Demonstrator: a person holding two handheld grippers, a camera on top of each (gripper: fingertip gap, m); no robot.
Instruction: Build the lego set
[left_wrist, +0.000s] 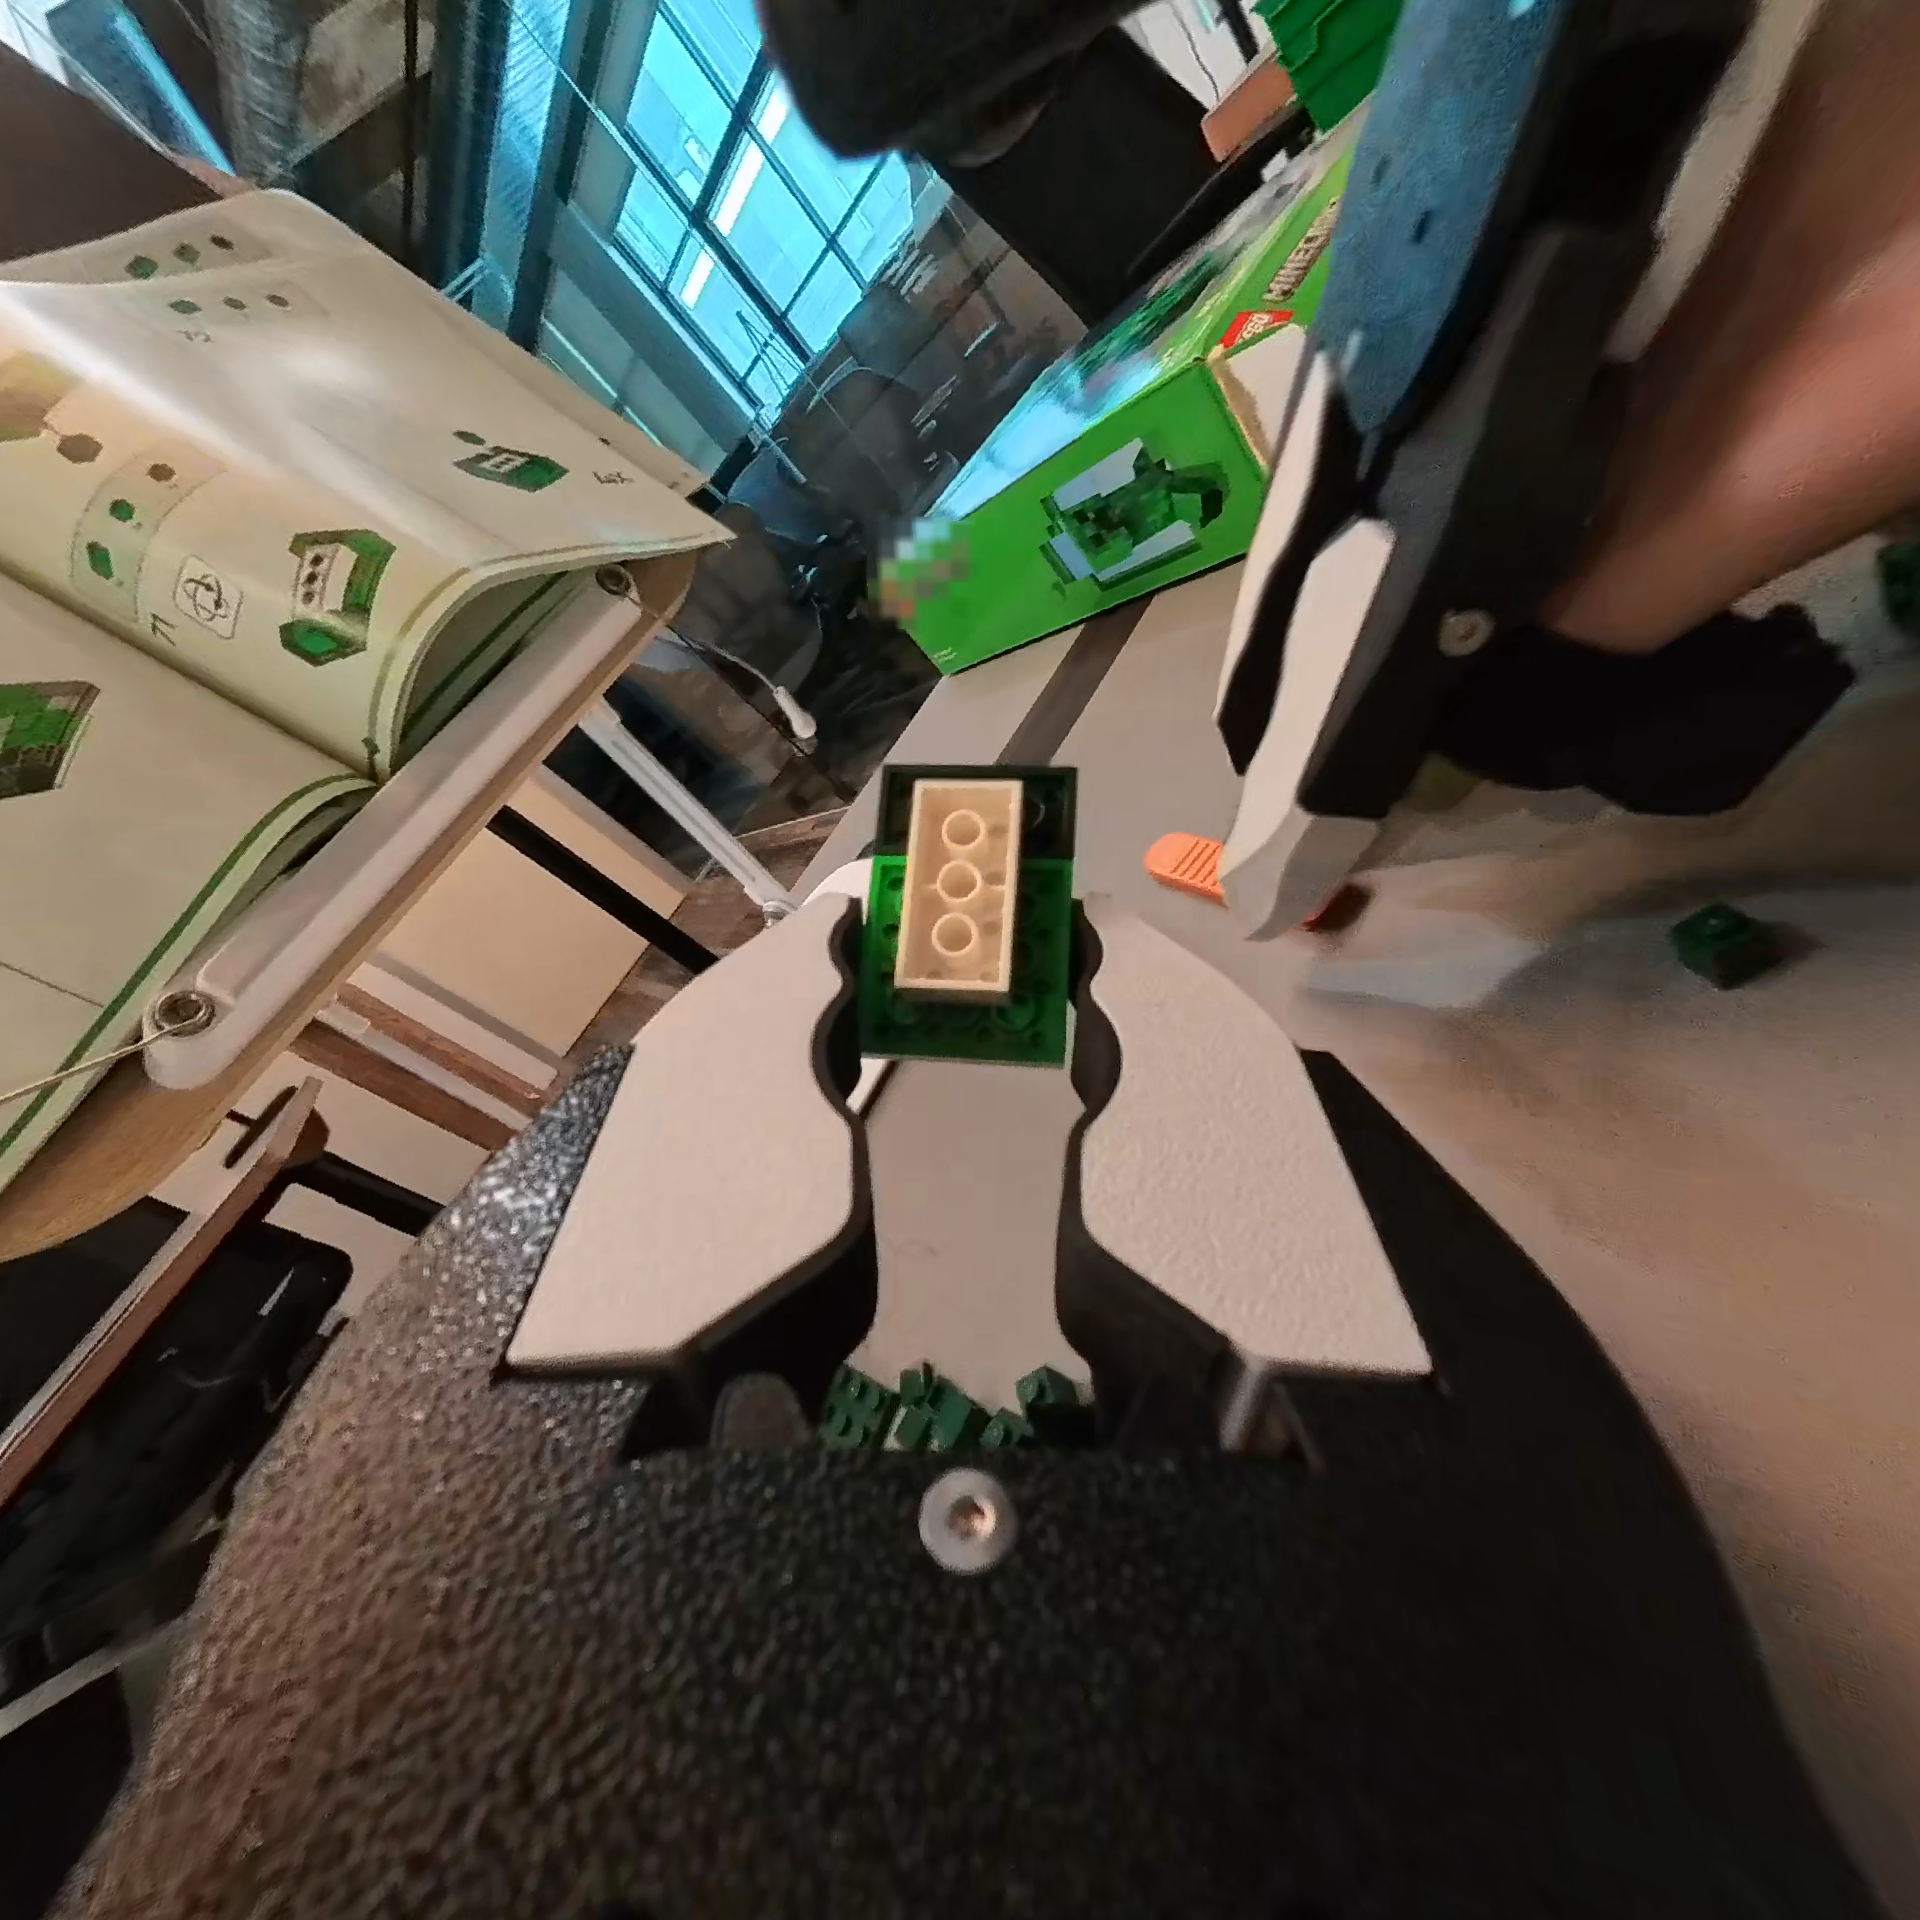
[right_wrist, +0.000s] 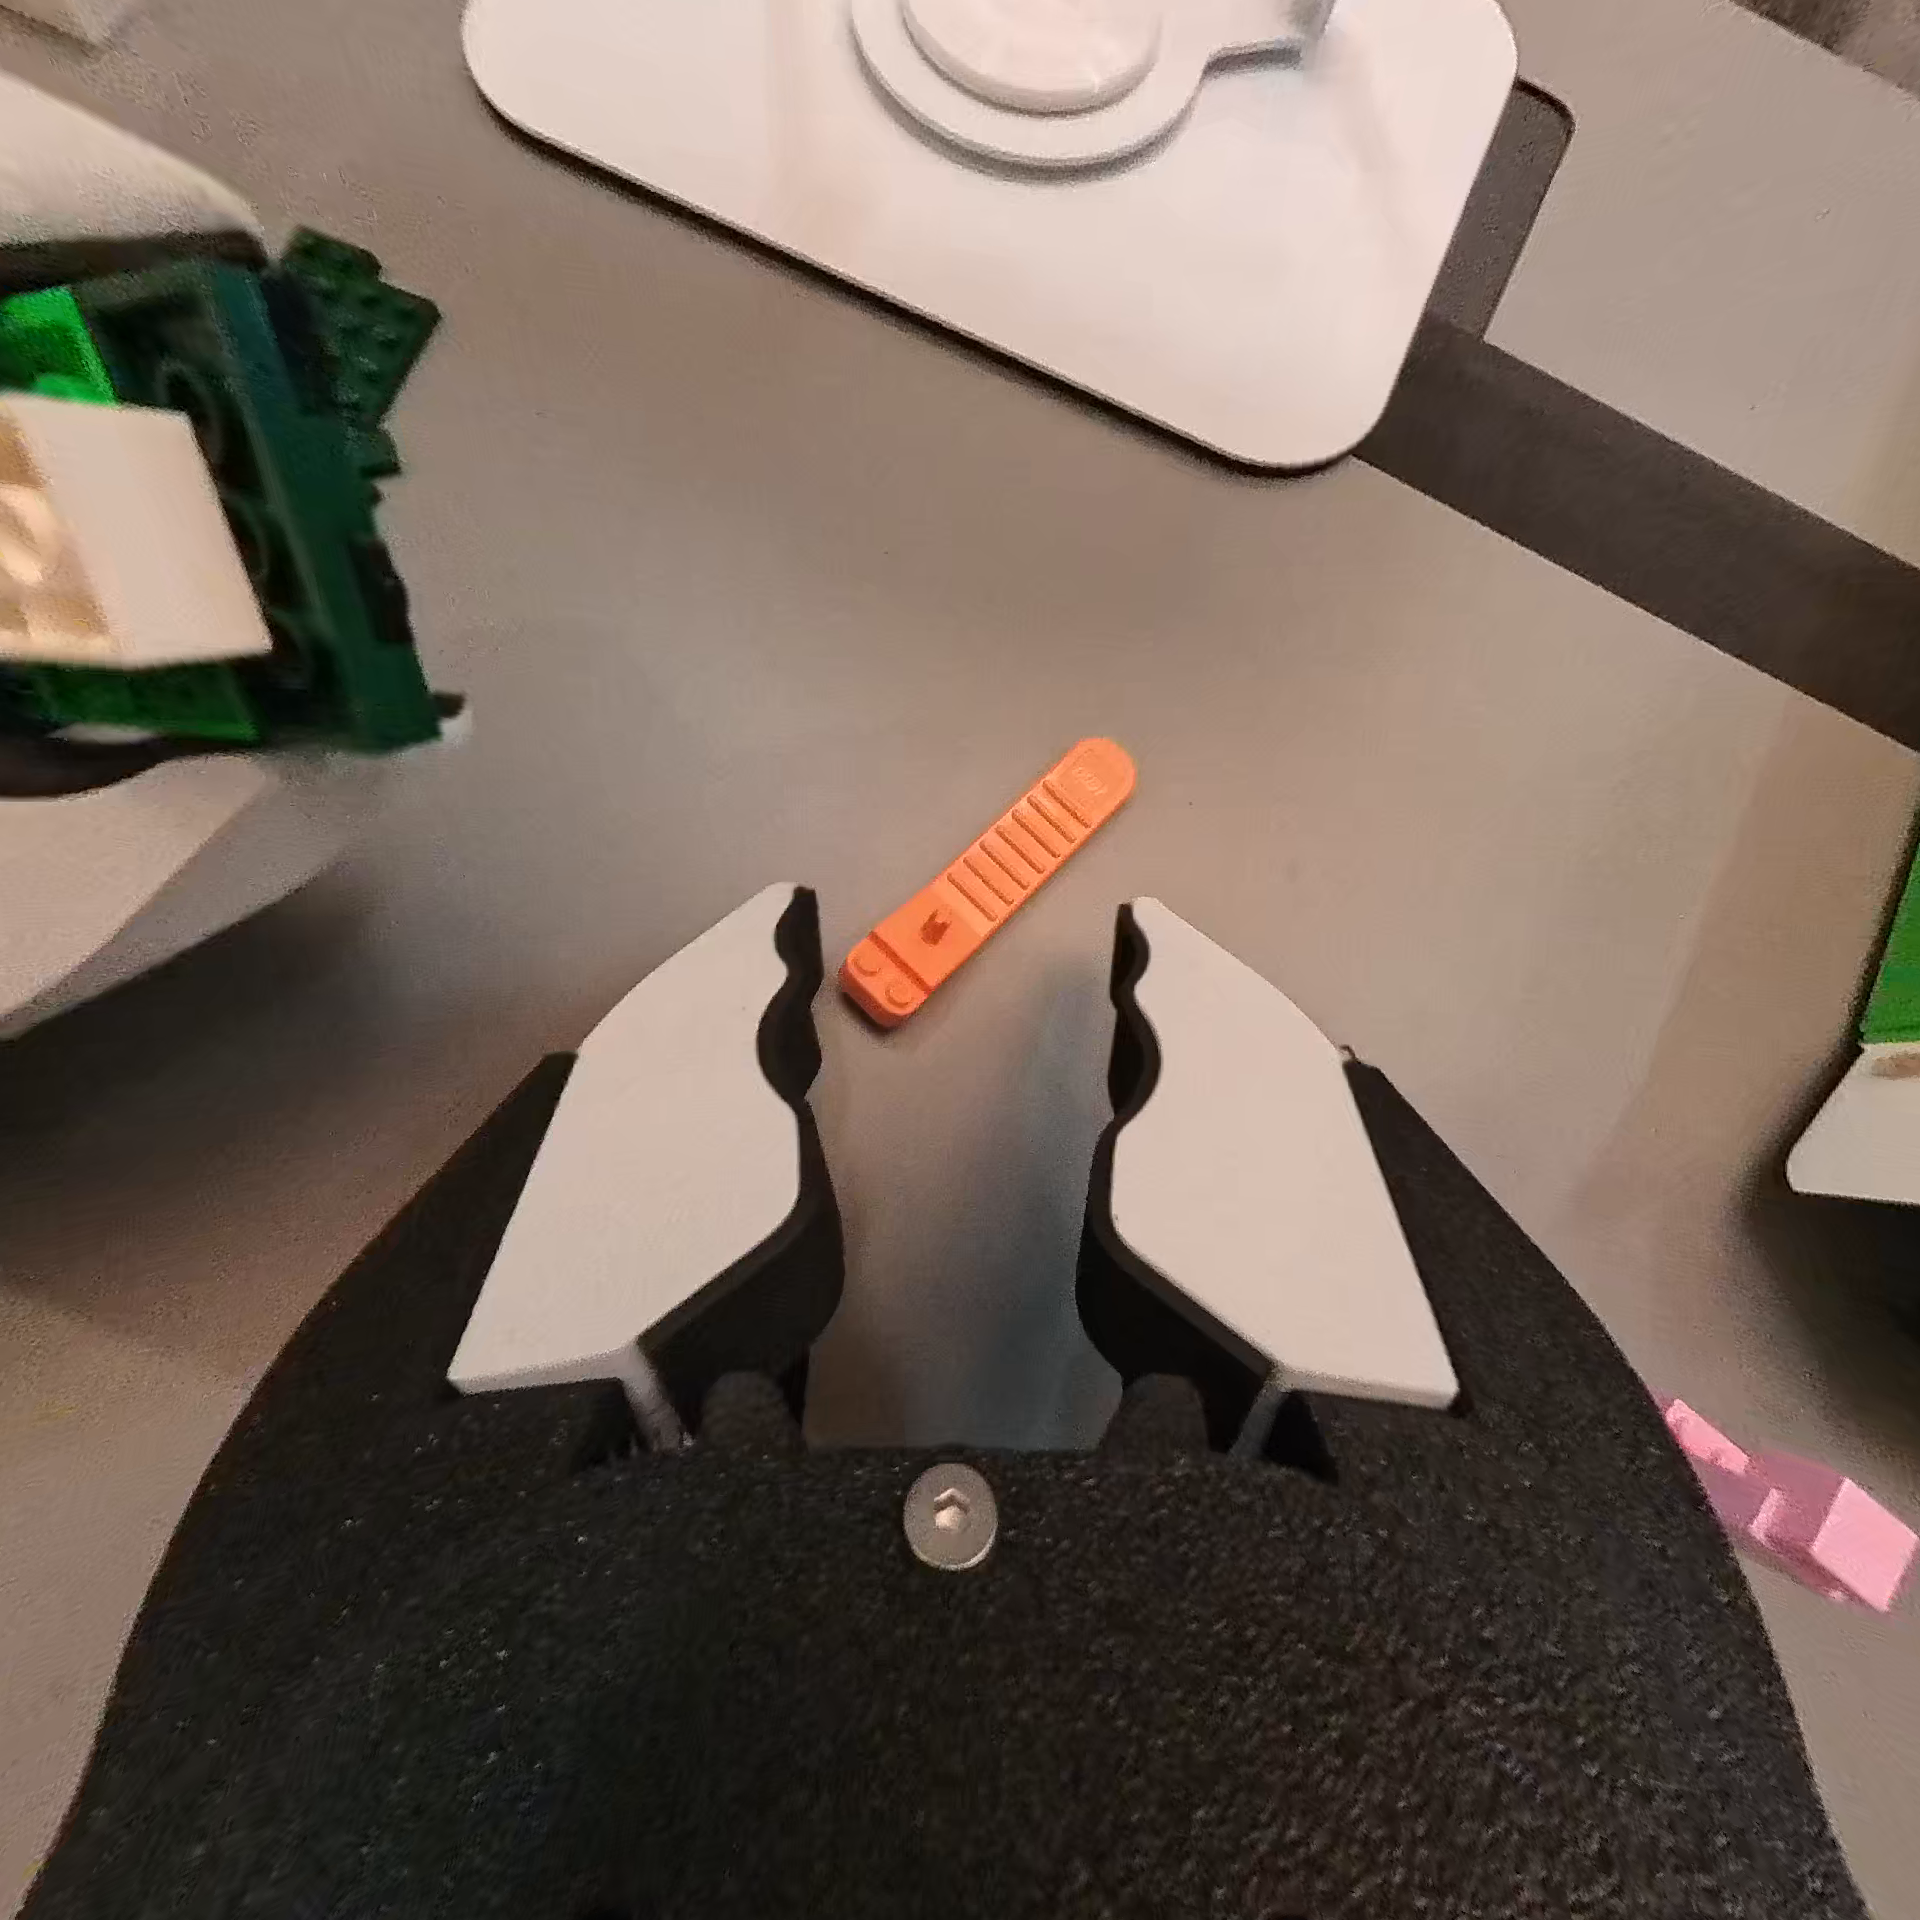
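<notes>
The left gripper (left_wrist: 966, 925) clamps the green assembly (left_wrist: 966, 997). The right gripper's (right_wrist: 961, 935) jaws gape above the orange separator (right_wrist: 987, 883); straddling its narrow width should help.

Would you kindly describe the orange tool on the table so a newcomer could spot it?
Start at the grey table and find the white stand base. Below it, just ahead of the open right gripper, lies the orange brick separator: flat, ribbed, and the only orange piece among green and pink bricks.

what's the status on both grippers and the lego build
Left gripper shut on green-and-white assembly. Right gripper open, empty, over orange brick separator. Nothing blocking.
</notes>
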